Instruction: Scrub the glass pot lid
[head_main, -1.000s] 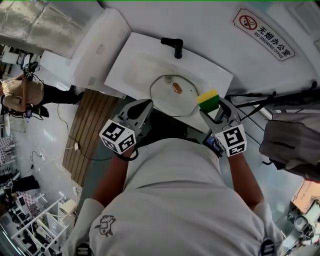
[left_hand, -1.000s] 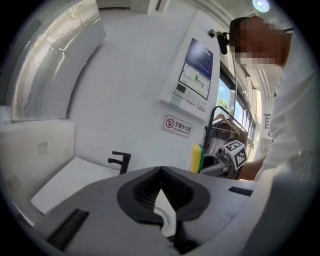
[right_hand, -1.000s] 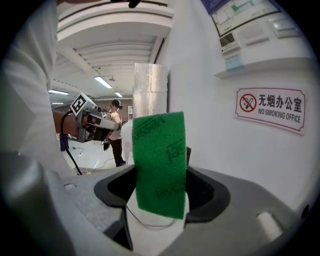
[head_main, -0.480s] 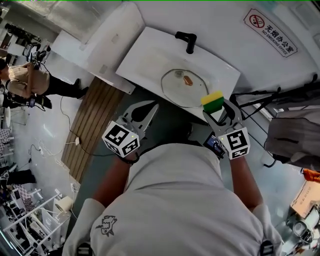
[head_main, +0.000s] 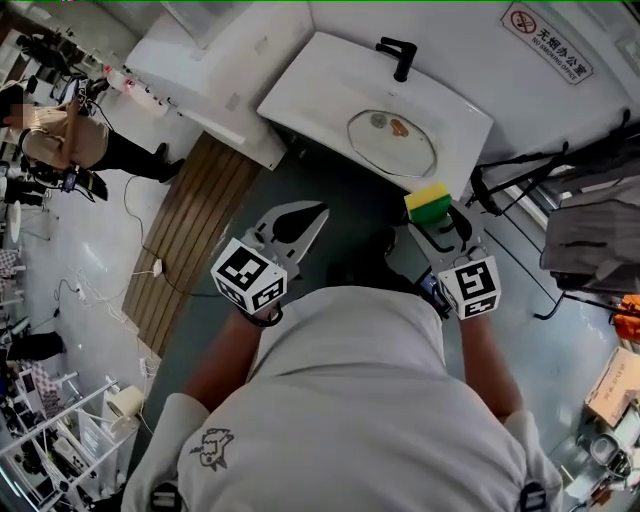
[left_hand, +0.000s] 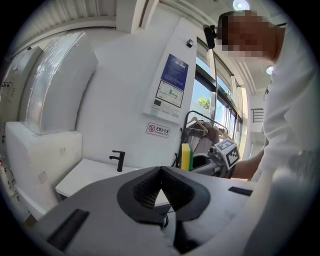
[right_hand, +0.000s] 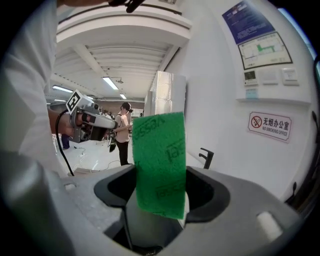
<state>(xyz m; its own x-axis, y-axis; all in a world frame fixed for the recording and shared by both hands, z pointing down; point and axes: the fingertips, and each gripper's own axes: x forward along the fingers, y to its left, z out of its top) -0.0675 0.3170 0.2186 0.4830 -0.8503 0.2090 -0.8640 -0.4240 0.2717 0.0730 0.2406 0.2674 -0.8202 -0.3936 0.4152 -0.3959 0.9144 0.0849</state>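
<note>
While both grippers hang over the dark floor mid-frame in the head view, the only writing I can properly read is the wall sign (head_main: 545, 42) at the upper right: 无烟办公室, NO SMOKING OFFICE, with a crossed-out cigarette. The blue poster (left_hand: 171, 86) in the left gripper view is too small to read. The sponge's green side has dark lettering on it, but I can't make it out.

The right gripper (head_main: 432, 218) is pinching the sponge (head_main: 428, 203), yellow and green, standing on edge. The left gripper (head_main: 318, 212) is pressed together with nothing in it.

The glass pot lid (head_main: 392, 142) lies flat in the white sink (head_main: 300, 90) near the top, brown knob up, well apart from both grippers, with the sink's front rim in between. A black faucet (head_main: 401, 55) stands behind it. A wooden slat mat (head_main: 190, 240) is on the left, a clothes rack (head_main: 590, 235) on the right, and a bystander (head_main: 60, 140) at the upper left.
</note>
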